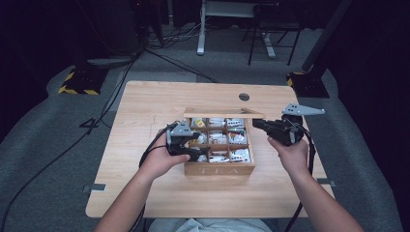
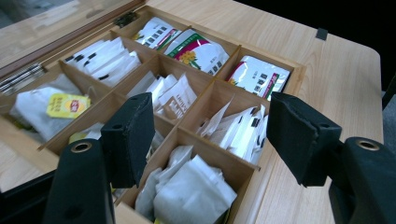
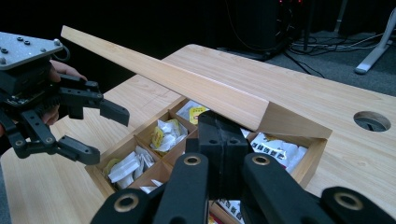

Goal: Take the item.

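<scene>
A wooden tea box (image 1: 220,168) stands mid-table (image 1: 145,106), its nine compartments packed with tea bags (image 2: 187,191), one carrying a yellow tag (image 2: 67,105). The right gripper (image 3: 224,140) has its jaws together under the raised lid (image 3: 187,86), touching its front edge. The left gripper (image 2: 210,135) hangs over the box's near-left corner, jaws wide apart, holding nothing, with the bags below.

Two black hand-held claws: left claw (image 1: 186,145), right claw (image 1: 270,129). Grey three-cornered plate (image 1: 302,110) with small screws on top of each. Thick matte black pads (image 2: 299,133) at the jaw tips, brass-ringed rivets (image 3: 192,160) on the linkage arms just behind. Black cable (image 1: 309,159) trailing rearward. Bare forearms, no sleeves.
</scene>
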{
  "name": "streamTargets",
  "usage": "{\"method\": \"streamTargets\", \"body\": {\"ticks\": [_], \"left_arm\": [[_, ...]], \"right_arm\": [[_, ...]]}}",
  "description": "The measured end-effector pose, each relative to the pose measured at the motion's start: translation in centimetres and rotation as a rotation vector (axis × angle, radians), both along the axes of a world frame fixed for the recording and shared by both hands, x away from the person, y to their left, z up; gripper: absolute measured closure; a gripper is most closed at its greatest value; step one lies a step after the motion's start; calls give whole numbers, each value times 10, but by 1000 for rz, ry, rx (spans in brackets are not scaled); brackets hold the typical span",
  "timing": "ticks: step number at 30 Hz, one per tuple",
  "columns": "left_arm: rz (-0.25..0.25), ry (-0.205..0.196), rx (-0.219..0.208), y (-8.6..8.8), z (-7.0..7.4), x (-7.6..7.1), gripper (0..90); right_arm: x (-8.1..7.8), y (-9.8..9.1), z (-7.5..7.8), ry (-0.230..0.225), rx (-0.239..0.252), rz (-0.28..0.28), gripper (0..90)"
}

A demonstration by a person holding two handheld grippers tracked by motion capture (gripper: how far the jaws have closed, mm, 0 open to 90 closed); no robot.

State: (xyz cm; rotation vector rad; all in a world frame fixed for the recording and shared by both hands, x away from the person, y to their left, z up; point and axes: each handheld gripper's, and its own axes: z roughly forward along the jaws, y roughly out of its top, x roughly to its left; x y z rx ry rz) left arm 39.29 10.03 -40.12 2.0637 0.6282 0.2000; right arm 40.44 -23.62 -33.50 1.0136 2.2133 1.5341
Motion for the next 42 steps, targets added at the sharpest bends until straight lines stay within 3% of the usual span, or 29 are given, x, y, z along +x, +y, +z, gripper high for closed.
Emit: {"method": "streamTargets", "body": {"ticks": [12, 19, 23, 27, 33, 42], "left_arm": [[-36, 18, 31, -26, -5, 8, 344], [-44, 22, 40, -38, -8, 15, 395], [-54, 26, 69, -48, -12, 19, 433], [-27, 30, 102, -53, -14, 21, 453], [-35, 55, 123, -59, -19, 22, 477], [-49, 82, 168, -64, -27, 25, 618]], "right_arm": [[1, 0, 2, 8, -5, 4, 900], [2, -1, 1, 9, -2, 10, 899], [2, -1, 2, 9, 1, 10, 899], [2, -1, 1, 11, 1, 14, 899], [2, -1, 1, 10, 3, 16, 899], [1, -2, 1, 6, 3, 14, 899]]}}
